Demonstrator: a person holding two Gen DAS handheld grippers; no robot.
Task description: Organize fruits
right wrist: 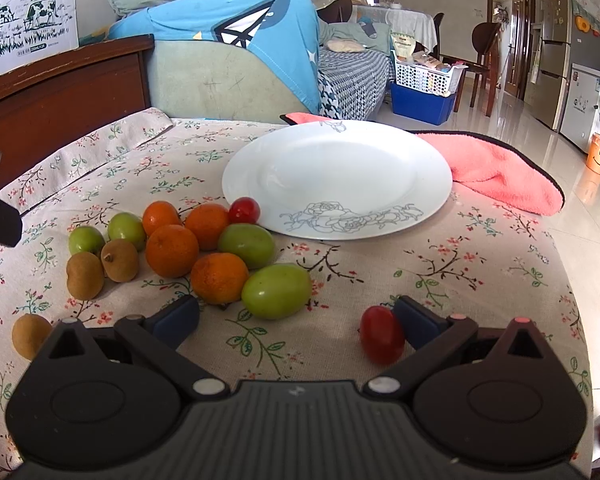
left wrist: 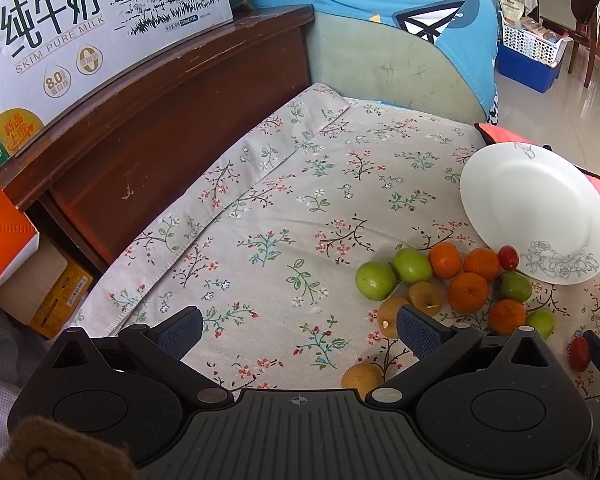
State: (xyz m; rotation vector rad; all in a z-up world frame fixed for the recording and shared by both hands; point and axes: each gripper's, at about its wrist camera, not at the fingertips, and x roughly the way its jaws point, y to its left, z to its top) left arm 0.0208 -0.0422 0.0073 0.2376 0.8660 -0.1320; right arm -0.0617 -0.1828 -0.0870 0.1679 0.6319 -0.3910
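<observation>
A white plate (right wrist: 336,176) with a flower drawing lies on the floral cloth; it also shows in the left wrist view (left wrist: 532,204). Beside it lie several oranges (right wrist: 172,250), green fruits (right wrist: 276,290), brown longans (right wrist: 85,274) and a red cherry tomato (right wrist: 244,210). My right gripper (right wrist: 296,320) is open; another cherry tomato (right wrist: 381,338) lies on the cloth just inside its right finger. My left gripper (left wrist: 300,330) is open and empty, left of the fruit pile (left wrist: 452,280), with a longan (left wrist: 390,316) by its right finger.
A pink towel (right wrist: 496,168) lies behind the plate at the table's far right edge. A wooden headboard (left wrist: 160,100) with a milk carton box (left wrist: 80,32) runs along the left. A sofa with a blue cloth (right wrist: 228,44) stands behind.
</observation>
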